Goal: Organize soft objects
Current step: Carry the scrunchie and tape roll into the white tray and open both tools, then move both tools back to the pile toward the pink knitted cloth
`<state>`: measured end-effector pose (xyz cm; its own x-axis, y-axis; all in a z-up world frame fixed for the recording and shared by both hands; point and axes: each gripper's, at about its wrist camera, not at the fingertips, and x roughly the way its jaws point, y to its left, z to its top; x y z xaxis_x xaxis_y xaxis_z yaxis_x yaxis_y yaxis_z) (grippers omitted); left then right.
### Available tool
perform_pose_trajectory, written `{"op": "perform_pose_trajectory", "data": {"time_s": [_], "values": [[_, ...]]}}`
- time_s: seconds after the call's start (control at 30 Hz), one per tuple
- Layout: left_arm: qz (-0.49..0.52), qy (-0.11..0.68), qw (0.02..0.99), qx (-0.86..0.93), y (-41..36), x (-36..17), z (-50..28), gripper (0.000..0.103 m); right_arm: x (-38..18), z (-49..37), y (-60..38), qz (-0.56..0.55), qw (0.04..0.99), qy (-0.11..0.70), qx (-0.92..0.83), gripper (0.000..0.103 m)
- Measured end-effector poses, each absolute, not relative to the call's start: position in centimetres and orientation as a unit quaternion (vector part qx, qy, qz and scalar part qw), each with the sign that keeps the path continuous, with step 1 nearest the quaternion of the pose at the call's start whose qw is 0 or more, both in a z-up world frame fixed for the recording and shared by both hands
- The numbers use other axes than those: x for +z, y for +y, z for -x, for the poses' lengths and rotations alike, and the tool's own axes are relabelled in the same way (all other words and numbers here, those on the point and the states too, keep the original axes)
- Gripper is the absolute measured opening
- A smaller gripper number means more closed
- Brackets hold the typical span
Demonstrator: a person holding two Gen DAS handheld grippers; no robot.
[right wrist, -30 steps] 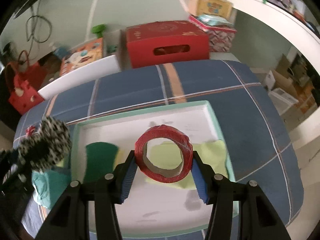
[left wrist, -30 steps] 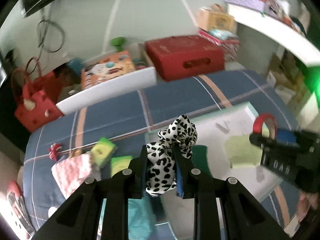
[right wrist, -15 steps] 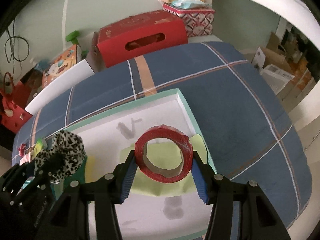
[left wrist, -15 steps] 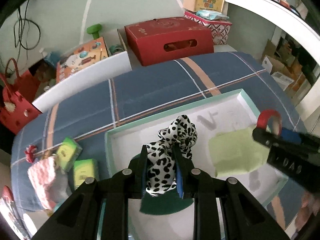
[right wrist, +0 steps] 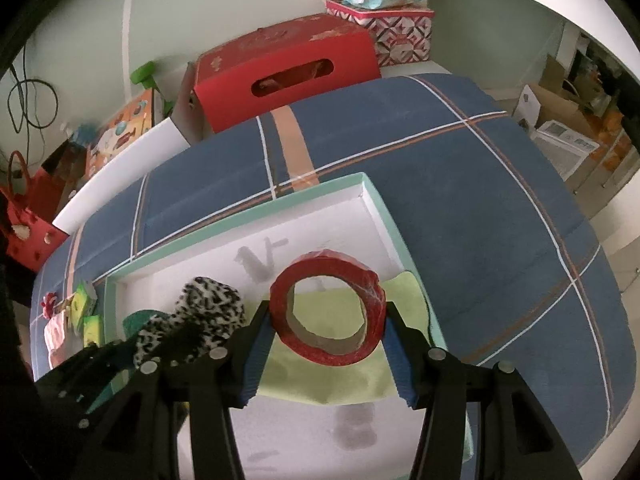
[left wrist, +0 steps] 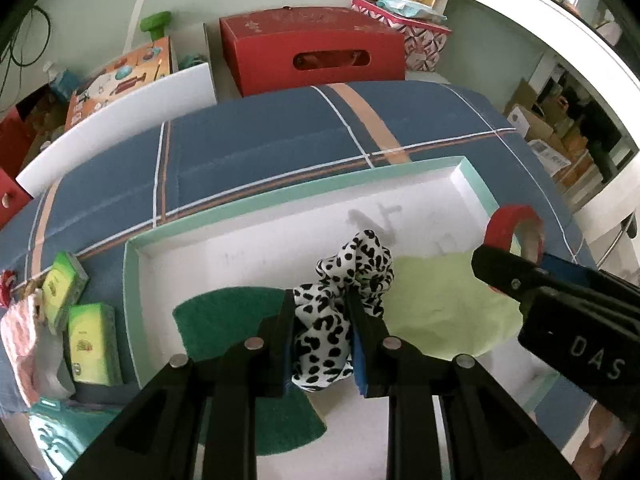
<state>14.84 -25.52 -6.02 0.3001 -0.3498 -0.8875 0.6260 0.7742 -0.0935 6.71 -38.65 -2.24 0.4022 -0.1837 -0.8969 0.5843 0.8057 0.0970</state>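
The left tongs [left wrist: 320,332] are clamped on a black-and-white spotted scrunchie [left wrist: 340,304], its fabric bunched between the two blue pads and puffing out above them. The right tongs [right wrist: 326,354] grip a red roll of tape [right wrist: 328,308], held upright so its hollow centre faces the camera. Both pairs point steeply downward over a shallow white tray with a mint-green rim [left wrist: 280,196], which sits on a table covered by a blue plaid cloth [left wrist: 260,148].

Inside the tray lie a dark green scouring pad [left wrist: 224,308] under the left tongs and a pale yellow-green cloth [left wrist: 436,312] under the right tongs. Outside the tray, on the left of the left wrist view, two green-and-yellow sponges [left wrist: 92,344] and a pink-and-white cloth [left wrist: 20,340] wait on the table, with something teal at the bottom corner.

The step in hand appears to be delivery: each item hangs above the tray floor, ready to be set down. The next move likely calls for lowering each a little further, choosing a bare white patch rather than stacking on the pad or cloth, then parting the pads. The scrunchie may cling to a pad, and the roll could wheel away if released on edge, so tipping it flat first would be safer
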Motion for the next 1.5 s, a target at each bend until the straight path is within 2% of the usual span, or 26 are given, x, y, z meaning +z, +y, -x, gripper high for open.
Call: {"op": "perform_pose_trajectory", "data": {"time_s": [0.17, 0.37, 0.43, 0.5, 0.57, 0.6, 0.67, 0.9, 1.03, 1.27, 1.37, 1.5], "values": [[-0.161, 0.49, 0.809, -0.284, -25.1, -6.2, -14.9, 0.025, -3.2, -7.6, -38.0, -0.206, 0.812, 0.5, -0.219, 0.056], [-0.146, 0.491, 0.807, -0.294, -24.5, -6.2, -15.2, 0.026, -4.1, -8.5, -36.8, -0.191, 0.807, 0.518, -0.21, 0.056], [-0.144, 0.496, 0.804, -0.295, -24.4, -5.9, -15.2, 0.031, -4.0, -8.6, -36.7, -0.189, 0.807, 0.519, -0.209, 0.056], [-0.146, 0.501, 0.802, -0.29, -24.5, -5.6, -15.1, 0.048, -3.7, -8.6, -36.6, -0.187, 0.807, 0.518, -0.212, 0.058], [-0.142, 0.501, 0.805, -0.285, -24.3, -5.2, -15.1, 0.055, -3.2, -8.4, -36.6, -0.184, 0.808, 0.516, -0.217, 0.063], [-0.137, 0.502, 0.805, -0.284, -24.1, -4.9, -15.2, 0.059, -2.8, -8.3, -36.6, -0.182, 0.809, 0.513, -0.219, 0.069], [-0.127, 0.506, 0.806, -0.28, -23.7, -4.4, -15.3, 0.067, -2.1, -8.1, -36.5, -0.178, 0.814, 0.507, -0.219, 0.071], [-0.129, 0.481, 0.836, -0.231, -21.5, -1.7, -15.5, 0.083, 1.0, -7.0, -36.0, -0.167, 0.832, 0.479, -0.223, 0.078], [-0.129, 0.467, 0.858, -0.171, -19.0, -0.9, -16.7, 0.085, 1.9, -6.6, -35.5, -0.148, 0.835, 0.478, -0.228, 0.087], [-0.1, 0.461, 0.876, -0.098, -13.4, 0.1, -18.9, 0.092, 1.9, -7.1, -34.5, -0.146, 0.839, 0.483, -0.205, 0.09], [-0.09, 0.458, 0.88, -0.08, -11.2, 0.5, -19.5, 0.093, 2.0, -7.5, -33.7, -0.145, 0.842, 0.481, -0.196, 0.098], [-0.081, 0.461, 0.882, -0.054, -8.0, 1.0, -20.1, 0.093, 2.2, -8.5, -31.8, -0.133, 0.849, 0.479, -0.18, 0.099]]}}
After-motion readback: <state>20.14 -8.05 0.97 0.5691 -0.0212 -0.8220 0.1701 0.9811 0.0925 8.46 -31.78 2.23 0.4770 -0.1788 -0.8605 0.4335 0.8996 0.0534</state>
